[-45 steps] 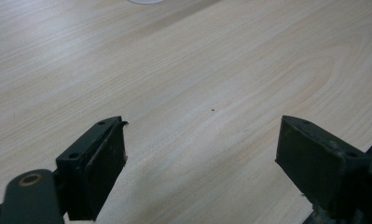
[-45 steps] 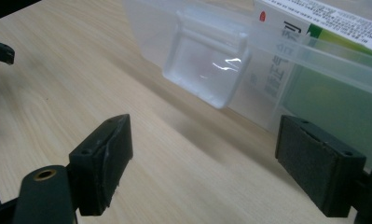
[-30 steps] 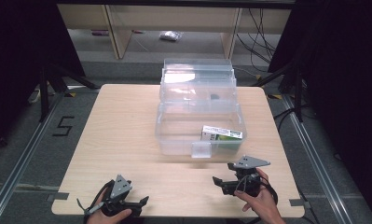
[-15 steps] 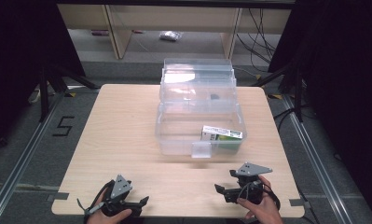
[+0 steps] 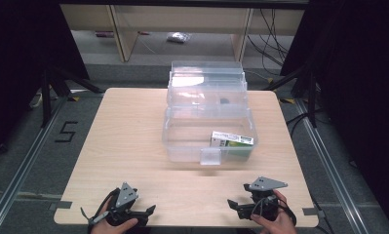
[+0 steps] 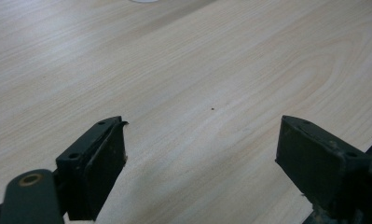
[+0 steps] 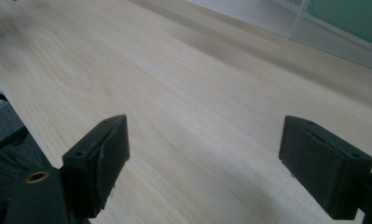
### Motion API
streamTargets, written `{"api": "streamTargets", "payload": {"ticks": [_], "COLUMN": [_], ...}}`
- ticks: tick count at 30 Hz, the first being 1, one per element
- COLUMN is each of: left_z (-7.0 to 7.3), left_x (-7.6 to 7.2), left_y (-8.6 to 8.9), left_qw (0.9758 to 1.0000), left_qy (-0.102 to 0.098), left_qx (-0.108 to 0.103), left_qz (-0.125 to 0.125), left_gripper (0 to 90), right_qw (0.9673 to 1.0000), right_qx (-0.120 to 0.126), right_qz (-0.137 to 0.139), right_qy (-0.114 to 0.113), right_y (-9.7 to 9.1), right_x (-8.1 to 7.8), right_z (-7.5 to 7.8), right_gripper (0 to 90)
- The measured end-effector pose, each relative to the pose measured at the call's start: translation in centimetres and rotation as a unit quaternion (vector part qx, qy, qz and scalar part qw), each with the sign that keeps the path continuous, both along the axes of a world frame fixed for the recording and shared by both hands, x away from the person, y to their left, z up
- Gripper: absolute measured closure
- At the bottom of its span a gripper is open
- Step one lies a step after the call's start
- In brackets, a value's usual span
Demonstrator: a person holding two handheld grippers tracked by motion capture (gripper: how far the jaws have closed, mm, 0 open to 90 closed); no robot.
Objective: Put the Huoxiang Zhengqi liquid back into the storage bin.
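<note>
A clear plastic box [image 5: 182, 146] stands at the table's far middle with its lid [image 5: 206, 80] tipped back. A green and white packet [image 5: 232, 140] lies inside at its right, and the box's clear wall [image 7: 333, 32] shows green behind it in the right gripper view. My left gripper [image 5: 150, 211] rests at the near edge, left of centre, open over bare wood [image 6: 202, 126]. My right gripper [image 5: 235, 207] sits low at the near edge on the right, its jaws pointing left. Its jaws [image 7: 204, 123] have just been opening, and nothing is between them.
The light wooden table [image 5: 133, 146] has bare wood between the box and both grippers. Its near edge runs just under the hands. Behind the table stand wooden shelves [image 5: 119, 29] and a small bag [image 5: 176, 37] on the floor. Cables [image 5: 275, 29] hang at the back right.
My right gripper has drawn back toward the near edge and sunk lower. The left gripper, the box and the packet have not moved.
</note>
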State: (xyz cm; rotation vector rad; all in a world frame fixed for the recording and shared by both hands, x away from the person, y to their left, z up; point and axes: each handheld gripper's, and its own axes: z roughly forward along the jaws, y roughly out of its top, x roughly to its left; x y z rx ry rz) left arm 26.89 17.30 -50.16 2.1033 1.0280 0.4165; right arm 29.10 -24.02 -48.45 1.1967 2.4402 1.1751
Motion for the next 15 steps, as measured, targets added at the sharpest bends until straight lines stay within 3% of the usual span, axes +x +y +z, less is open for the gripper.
{"api": "streamTargets", "payload": {"ticks": [5,6,7,8,9,11,15], "left_z": [-0.08,-0.06,-0.1,-0.1,-0.11,-0.12,-0.13], "left_x": [0.05,0.07,0.04,0.02,0.02,0.04,0.0], "left_y": [-0.04,0.0,-0.04,-0.05,-0.07,-0.08,-0.13], "left_qw": [1.0,1.0,1.0,1.0,1.0,1.0,1.0], "left_qy": [-0.003,-0.004,-0.002,-0.002,-0.001,-0.002,-0.002], "left_qx": [-0.002,0.001,-0.001,0.0,-0.002,0.0,-0.006], "left_qz": [0.003,-0.001,0.004,0.006,0.005,0.006,0.007], "left_gripper": [15.1,15.1,15.1,15.0,15.1,15.1,15.1], "right_qw": [0.9998,0.9999,0.9999,0.9995,0.9997,0.9994,0.9993], "right_qx": [-0.019,-0.007,-0.011,-0.027,-0.021,-0.032,-0.037], "right_qz": [-0.003,-0.006,0.003,0.002,-0.008,0.005,0.002], "right_qy": [-0.002,0.005,0.006,-0.013,0.009,-0.008,-0.003], "right_y": [-0.04,0.15,0.07,-0.1,0.07,-0.11,-0.08], "right_x": [-0.32,-0.48,-0.42,-0.33,-0.6,-0.36,-0.43], "right_z": [-0.16,-0.28,-0.28,-0.26,-0.24,-0.42,-0.39], "right_gripper": [17.0,17.0,16.9,16.9,16.9,16.9,16.9]}}
